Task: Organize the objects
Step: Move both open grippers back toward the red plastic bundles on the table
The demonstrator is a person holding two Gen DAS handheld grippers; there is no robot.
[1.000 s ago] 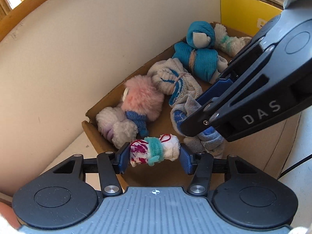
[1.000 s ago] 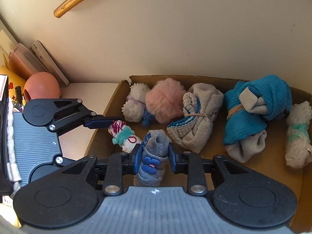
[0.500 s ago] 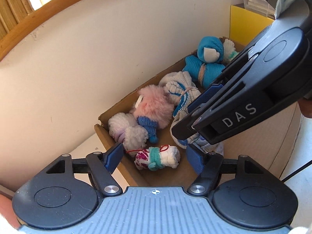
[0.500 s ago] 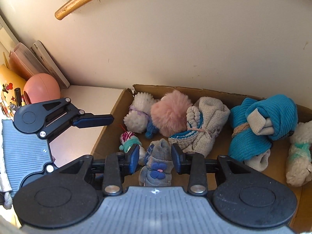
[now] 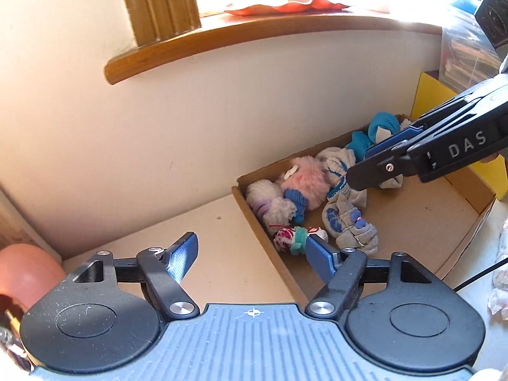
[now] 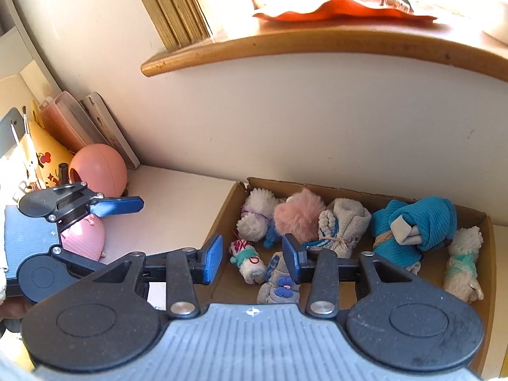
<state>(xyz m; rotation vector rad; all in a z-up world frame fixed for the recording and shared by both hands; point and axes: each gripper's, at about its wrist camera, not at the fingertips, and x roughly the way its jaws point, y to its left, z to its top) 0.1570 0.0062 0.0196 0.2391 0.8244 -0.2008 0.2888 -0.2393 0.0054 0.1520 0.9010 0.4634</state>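
A shallow cardboard box [image 5: 422,222] [image 6: 219,222] against the wall holds several rolled sock bundles. A small white, red and teal bundle [image 5: 295,236] [image 6: 246,258] lies at its near left corner beside a grey bundle with blue flowers [image 5: 349,222] [image 6: 279,284]. Behind them lie a white bundle [image 6: 255,212], a fluffy pink one [image 6: 298,216], a beige one [image 6: 343,225] and a teal one [image 6: 416,225]. My left gripper [image 5: 254,258] is open and empty, raised over the box's left edge. My right gripper [image 6: 252,258] is open and empty above the two front bundles.
A wooden windowsill [image 6: 317,47] juts out above the box. A pink ball [image 6: 98,170], books [image 6: 95,127] and a pink pouch [image 6: 84,238] sit on the white desk [image 6: 177,209] at the left. A yellow box [image 5: 428,101] stands at the right.
Both grippers opened, released their bundles into the box, and pulled back and up. The small white bundle and the grey bundle now lie in the box.
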